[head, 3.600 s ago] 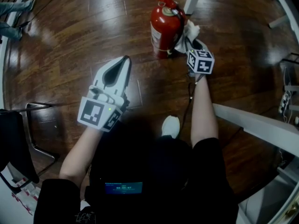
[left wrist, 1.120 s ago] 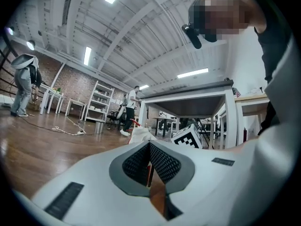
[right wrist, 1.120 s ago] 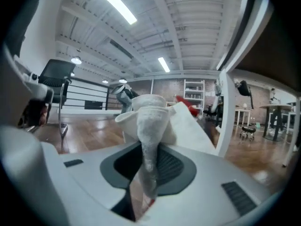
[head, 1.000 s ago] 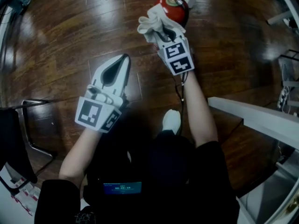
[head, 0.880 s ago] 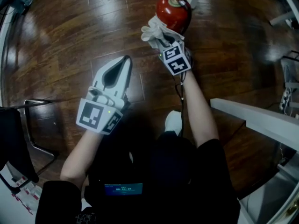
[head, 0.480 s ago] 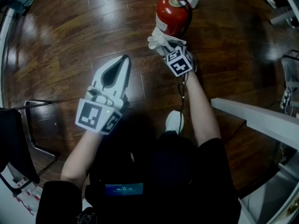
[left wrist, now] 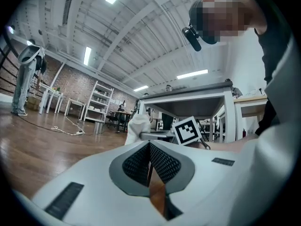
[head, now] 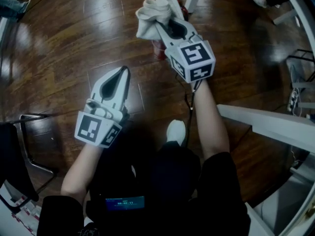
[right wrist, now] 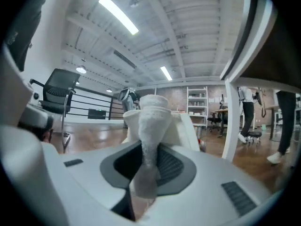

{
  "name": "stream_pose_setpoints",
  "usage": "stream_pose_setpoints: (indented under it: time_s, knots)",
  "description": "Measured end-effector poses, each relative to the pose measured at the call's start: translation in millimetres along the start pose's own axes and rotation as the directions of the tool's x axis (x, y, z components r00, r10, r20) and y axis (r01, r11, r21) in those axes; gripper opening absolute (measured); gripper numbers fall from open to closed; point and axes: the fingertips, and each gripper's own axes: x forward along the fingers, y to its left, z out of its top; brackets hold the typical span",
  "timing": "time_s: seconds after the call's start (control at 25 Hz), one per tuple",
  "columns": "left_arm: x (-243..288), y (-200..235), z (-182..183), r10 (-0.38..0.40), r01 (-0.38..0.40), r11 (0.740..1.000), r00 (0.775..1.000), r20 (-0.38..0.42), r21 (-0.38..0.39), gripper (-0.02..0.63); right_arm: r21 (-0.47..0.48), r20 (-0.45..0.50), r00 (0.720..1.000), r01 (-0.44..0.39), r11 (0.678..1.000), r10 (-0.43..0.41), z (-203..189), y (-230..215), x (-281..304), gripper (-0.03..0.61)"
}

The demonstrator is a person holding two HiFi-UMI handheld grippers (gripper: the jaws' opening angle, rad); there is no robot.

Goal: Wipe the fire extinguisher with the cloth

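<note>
Here R gripper (head: 165, 27) pinches cloth (head: 152, 9), its length running fwd past jaws.

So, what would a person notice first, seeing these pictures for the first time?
The white cloth stands out first, bunched at the top centre of the head view and clamped in the right gripper above the dark wooden floor. Under it, only a red sliver of the fire extinguisher shows. The left gripper hangs at lower left, jaws together and empty.
</note>
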Motion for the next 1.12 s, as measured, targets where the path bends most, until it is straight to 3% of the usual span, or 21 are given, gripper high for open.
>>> stream_pose_setpoints:
  time_s: [0.12, 0.36, 0.48, 0.64, 0.88, 0.96, 1.0, 1.12]
  knots:
    - [-2.5, 0.4, 4.0, 0.007, -0.007, 1.0, 1.0, 0.004, 0.008, 0.002, -0.035, -0.056, 0.997, 0.058, 0.998, -0.06, 14.3, -10.9, 19.7, 0.095]
    - [-13.6, 12.9, 8.9, 0.039, -0.039, 0.999, 0.999, 0.007, 0.02, 0.002, -0.18, -0.319, 0.944, 0.028, 0.983, -0.085, -38.3, 15.9, 60.3, 0.095]
    - [-15.5, 18.3, 8.6, 0.05, -0.05, 0.999, 0.999, 0.005, 0.021, 0.002, -0.283, -0.429, 0.897, -0.024, 0.959, -0.104, -77.3, 36.6, 74.5, 0.095]
    - [-16.2, 17.3, 9.0, 0.053, -0.053, 0.998, 0.999, 0.003, 0.028, 0.002, -0.266, -0.575, 0.811, -0.063, 0.962, -0.106, -161.8, 41.7, 79.7, 0.094]
    - [-21.7, 19.7, 9.4, 0.062, -0.061, 0.997, 0.998, -0.002, 0.051, 0.002, -0.231, -0.654, 0.748, -0.048, 0.972, -0.118, -241.7, 36.1, 63.7, 0.094]
    - [-22.5, 20.4, 9.5, 0.062, -0.062, 0.997, 0.998, 0.001, 0.053, 0.002, -0.207, -0.659, 0.746, -0.052, 0.977, -0.1, -248.6, 34.3, 58.9, 0.094]
    - [-23.1, 20.7, 9.8, 0.062, -0.062, 0.997, 0.998, 0.003, 0.053, 0.002, -0.19, -0.647, 0.758, -0.054, 0.98, -0.083, -245.5, 35.0, 56.8, 0.094]
    - [-23.7, 21.0, 11.7, 0.06, -0.061, 0.997, 0.998, 0.011, 0.047, 0.002, -0.075, -0.51, 0.86, -0.053, 0.996, 0.008, -206.2, 44.0, 48.7, 0.095]
